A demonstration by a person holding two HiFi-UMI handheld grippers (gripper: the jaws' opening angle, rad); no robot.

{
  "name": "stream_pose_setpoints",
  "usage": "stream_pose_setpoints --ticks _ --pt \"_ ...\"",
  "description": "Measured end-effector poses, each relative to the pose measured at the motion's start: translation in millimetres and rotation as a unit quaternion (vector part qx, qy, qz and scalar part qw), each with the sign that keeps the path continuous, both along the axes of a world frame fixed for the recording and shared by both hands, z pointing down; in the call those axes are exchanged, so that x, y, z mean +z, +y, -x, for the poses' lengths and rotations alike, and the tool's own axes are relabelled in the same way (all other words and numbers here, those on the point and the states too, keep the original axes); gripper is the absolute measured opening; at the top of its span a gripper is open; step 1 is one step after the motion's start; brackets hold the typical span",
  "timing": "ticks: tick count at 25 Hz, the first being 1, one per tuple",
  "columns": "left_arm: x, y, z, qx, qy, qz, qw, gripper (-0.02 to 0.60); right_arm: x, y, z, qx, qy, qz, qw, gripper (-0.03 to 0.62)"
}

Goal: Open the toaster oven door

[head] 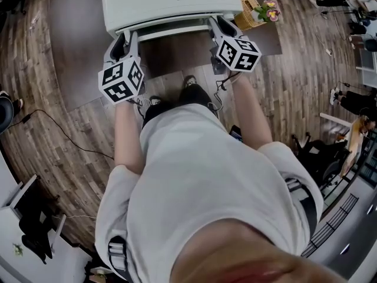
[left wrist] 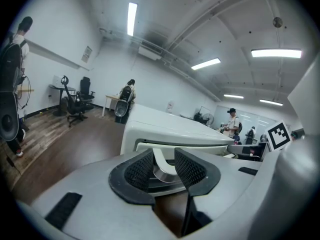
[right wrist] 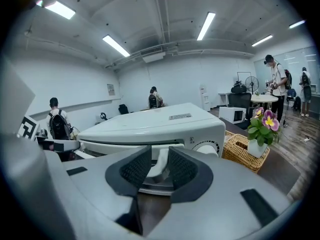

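Head view first: looking down past a pale shirt (head: 200,175) at the white toaster oven (head: 165,2) on the dark worktop (head: 76,52). Got the left hand-held gripper (head: 125,40) at the oven's front left corner and the right hand-held gripper (head: 218,27) at its front right corner, one on each end of the door handle (head: 174,32) along the oven's front. Also a wicker basket (head: 247,13) with flowers (head: 268,10) just right of the oven.

Left gripper view: clamped on the handle's curved white left end (left wrist: 160,160), with pads snug on both sides and the oven body (left wrist: 170,126) right behind. Can't tell if the door's cracked open or still flush.

Right gripper view: same deal at the other end, closed on the handle's right post (right wrist: 159,166), just left of the oven's round dial (right wrist: 207,148). Basket and flowers off to the oven's right again.
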State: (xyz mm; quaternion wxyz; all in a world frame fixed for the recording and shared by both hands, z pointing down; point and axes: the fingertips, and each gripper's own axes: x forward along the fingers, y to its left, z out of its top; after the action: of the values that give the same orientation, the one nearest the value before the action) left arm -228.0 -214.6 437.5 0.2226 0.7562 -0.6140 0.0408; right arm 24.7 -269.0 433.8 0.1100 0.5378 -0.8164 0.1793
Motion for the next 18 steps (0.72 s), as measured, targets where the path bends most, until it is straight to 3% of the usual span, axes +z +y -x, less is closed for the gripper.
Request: stream_pose_setpoints --ticks 18 --pt "2.4 9.0 -1.2 0.017 -0.001 0.001 0.9999 0.144 1.9 10.3 -0.4 0.004 0.014 -0.009 1.0 0.09"
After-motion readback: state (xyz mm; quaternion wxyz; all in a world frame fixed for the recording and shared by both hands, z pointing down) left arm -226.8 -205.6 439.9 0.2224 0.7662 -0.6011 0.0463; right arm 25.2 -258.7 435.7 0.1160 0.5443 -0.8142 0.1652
